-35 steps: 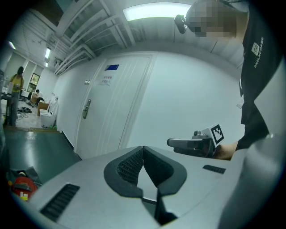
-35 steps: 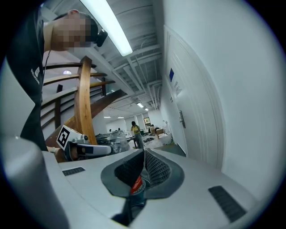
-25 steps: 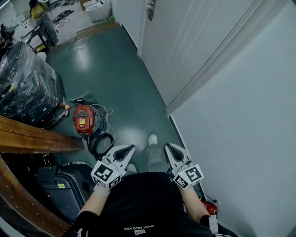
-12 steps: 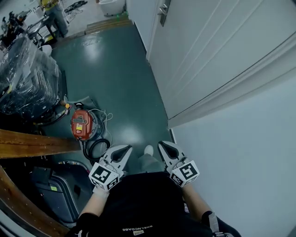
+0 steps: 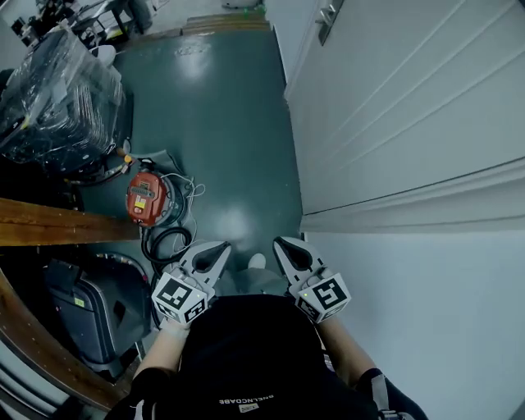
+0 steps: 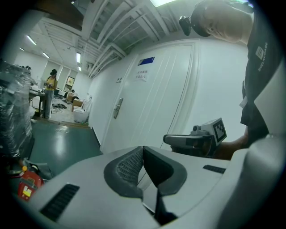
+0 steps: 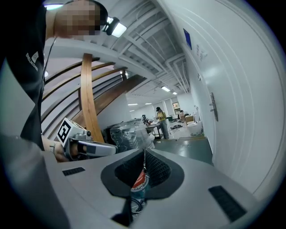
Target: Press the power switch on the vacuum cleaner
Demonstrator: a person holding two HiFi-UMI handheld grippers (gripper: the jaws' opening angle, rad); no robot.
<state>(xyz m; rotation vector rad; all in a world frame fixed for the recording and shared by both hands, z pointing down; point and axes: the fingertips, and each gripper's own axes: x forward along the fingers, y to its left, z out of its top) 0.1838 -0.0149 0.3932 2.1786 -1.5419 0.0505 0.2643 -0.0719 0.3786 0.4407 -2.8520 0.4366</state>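
Head view: you stood on the dark green floor with both grippers held low in front of your body, well apart from the vacuum.
Vacuum: the round red vacuum cleaner lay on the floor ahead and to your left, close against the long wooden beam.
Left gripper: your left gripper had its jaws pressed together at the tips, with nothing between them.
Right gripper: your right gripper was likewise closed and empty. In its own view the red vacuum showed only through the hollow behind the tips, far off.
In the way: a coiled black hose lay between your left gripper and the vacuum, and thin white cables trailed at the vacuum's right side.
Around: a dark bundle wrapped in clear plastic stood beyond the vacuum, and a dark hard case sat below the beam at your left.
Right side: a white panelled door with a metal handle and a plain white wall bordered your path.
Far end: a person in a yellow top stood by a table.
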